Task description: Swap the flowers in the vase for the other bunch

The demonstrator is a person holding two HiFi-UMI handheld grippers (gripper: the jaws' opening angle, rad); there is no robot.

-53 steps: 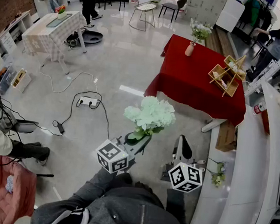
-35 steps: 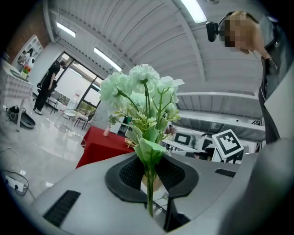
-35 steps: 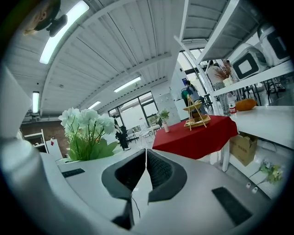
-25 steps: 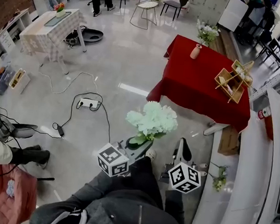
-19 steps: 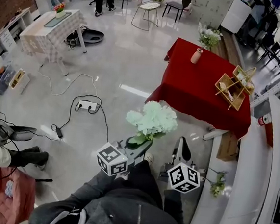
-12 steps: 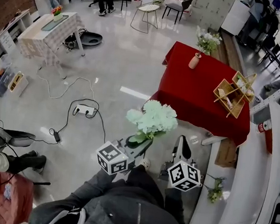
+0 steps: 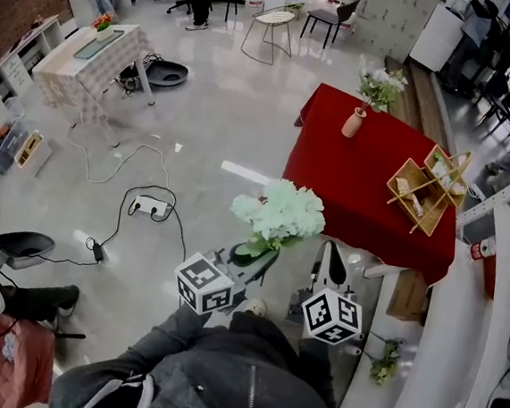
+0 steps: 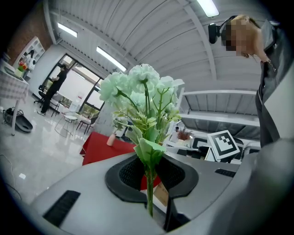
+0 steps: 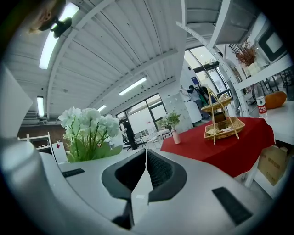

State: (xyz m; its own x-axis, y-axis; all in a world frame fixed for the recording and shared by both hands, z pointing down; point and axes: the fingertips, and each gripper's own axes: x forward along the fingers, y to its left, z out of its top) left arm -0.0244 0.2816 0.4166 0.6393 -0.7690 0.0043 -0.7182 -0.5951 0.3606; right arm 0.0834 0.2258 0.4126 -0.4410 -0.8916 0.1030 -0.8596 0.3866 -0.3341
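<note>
Looking down from the head view, I see the person hold the left gripper [image 7: 254, 258] out in front, with a bunch of pale green flowers [image 7: 279, 212] standing up from it. The right gripper [image 7: 330, 258] is just beside it. The vase [image 7: 352, 123] stands well apart on a far corner of the red table [image 7: 364, 187], and the old flowers [image 7: 380, 83] are in it. In the left gripper view, the jaws are closed most of the way and pinch the thin stem [image 8: 149, 193] low down, so the bunch stands straight up. In the right gripper view, the jaws are pressed together with nothing between them, and the vase shows far ahead on the table. I think the step now is bringing the new bunch over to the vase. To do it well, the left gripper should hold the stem tight and upright so it cannot slip, and the empty right gripper should open and pull the old flowers out first.
</note>
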